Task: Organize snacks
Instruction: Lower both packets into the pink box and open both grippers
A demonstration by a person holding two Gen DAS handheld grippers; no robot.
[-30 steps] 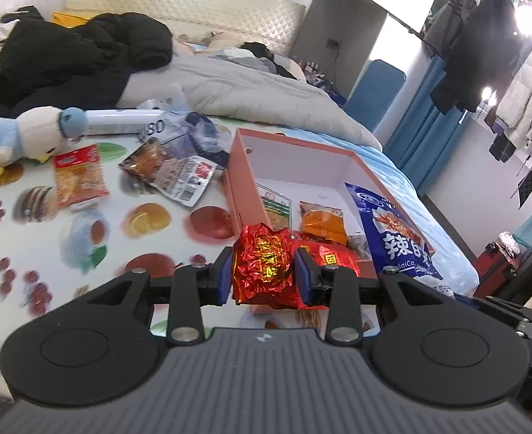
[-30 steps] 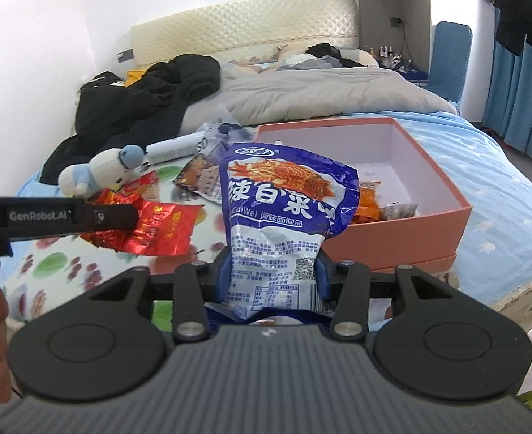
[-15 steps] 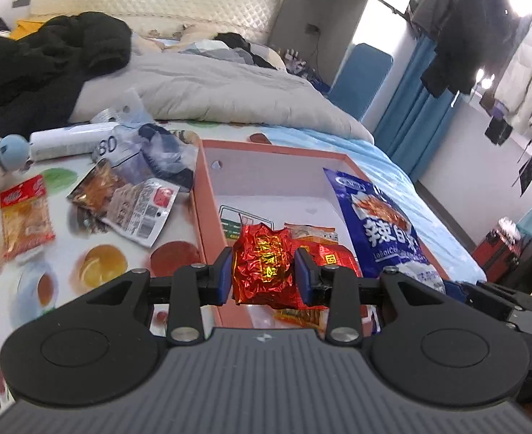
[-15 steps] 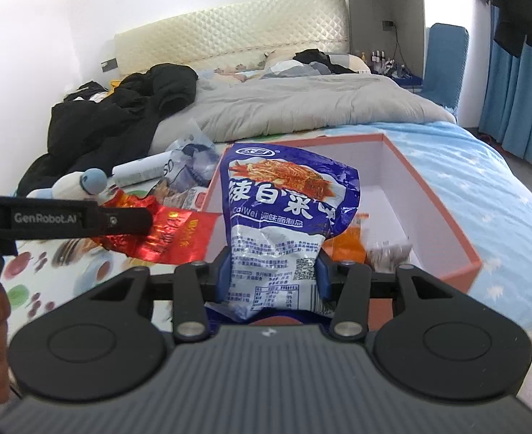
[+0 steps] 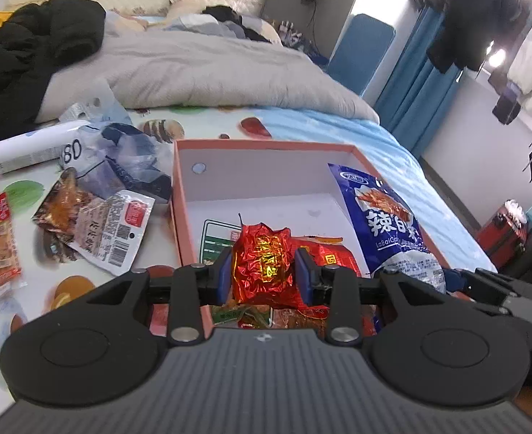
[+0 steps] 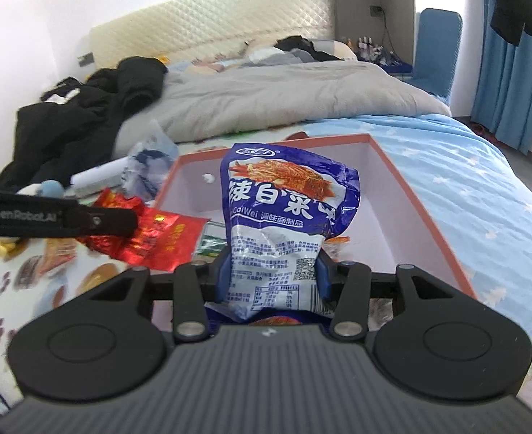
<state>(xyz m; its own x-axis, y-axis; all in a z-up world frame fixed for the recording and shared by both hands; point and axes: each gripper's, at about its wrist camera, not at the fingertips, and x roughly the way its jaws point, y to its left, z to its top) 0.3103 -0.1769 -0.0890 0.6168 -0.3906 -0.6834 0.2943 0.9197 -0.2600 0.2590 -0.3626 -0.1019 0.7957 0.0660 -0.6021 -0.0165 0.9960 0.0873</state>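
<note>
Drop step: L gripper (image 5: 262,271) pinches red pack (image 5: 262,264), R gripper (image 6: 271,271) pinches blue bag (image 6: 284,224) over box (image 5: 266,144); next, spread jaws inside.

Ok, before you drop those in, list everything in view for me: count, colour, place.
box: one, salmon-pink outside, white inside, open on the bed
packets in box: a few, green-white and orange, near end, partly hidden
red foil packet: one, red and gold, in the left gripper
blue bag: one, blue and white, in the right gripper
loose packets: at least three, brown, white and red-orange, on the sheet left of the box
crumpled plastic bag: one, clear and dark blue, beside the box's far left corner
white tube: one, lying left of that bag
black coat: one, far left
grey duvet: one, behind the box
blue chair: one, beside the bed
left gripper: black, jaws clamped on foil packet
right gripper: black, jaws clamped on blue bag
</note>
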